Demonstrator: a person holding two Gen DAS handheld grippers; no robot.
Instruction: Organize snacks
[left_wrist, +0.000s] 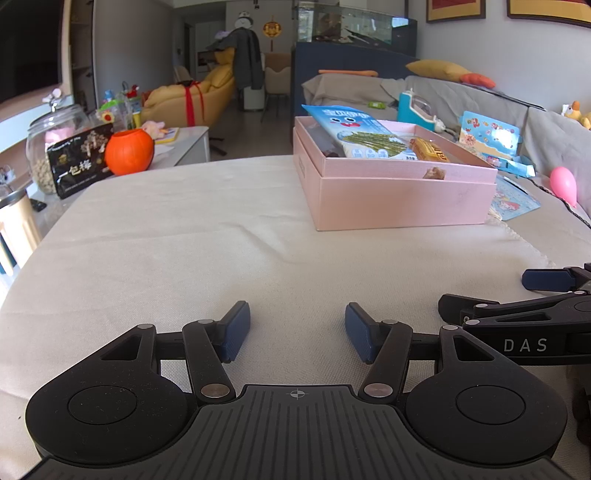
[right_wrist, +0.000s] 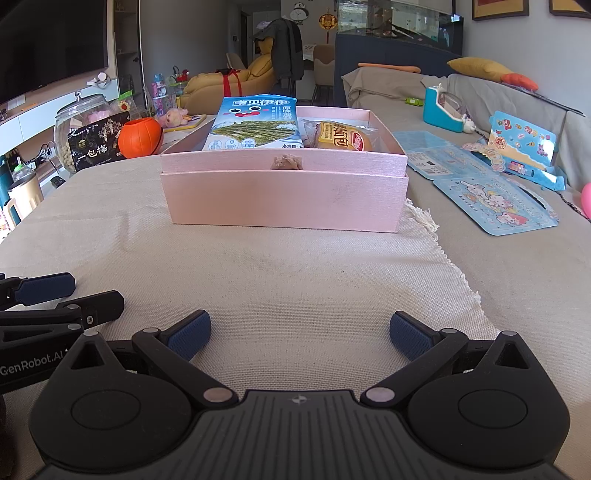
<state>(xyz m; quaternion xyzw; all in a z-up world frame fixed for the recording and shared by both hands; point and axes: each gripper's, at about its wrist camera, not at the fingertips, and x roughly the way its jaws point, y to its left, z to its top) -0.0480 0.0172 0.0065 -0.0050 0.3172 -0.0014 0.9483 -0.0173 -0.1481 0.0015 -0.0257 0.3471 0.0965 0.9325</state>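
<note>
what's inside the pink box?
In the pink box: a blue seaweed snack bag and a wrapped yellow bun. The near wall hides the floor and anything beneath them.

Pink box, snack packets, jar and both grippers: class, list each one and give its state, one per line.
Pink box: open, no lid on.
Seaweed packet: in the box, leaning on the back wall.
Bread packet: in the box, beside the seaweed.
Black snack bag: outside the box, propped against the glass jar.
Glass jar: lid on.
Left gripper: open, empty.
Right gripper: open, empty.
</note>
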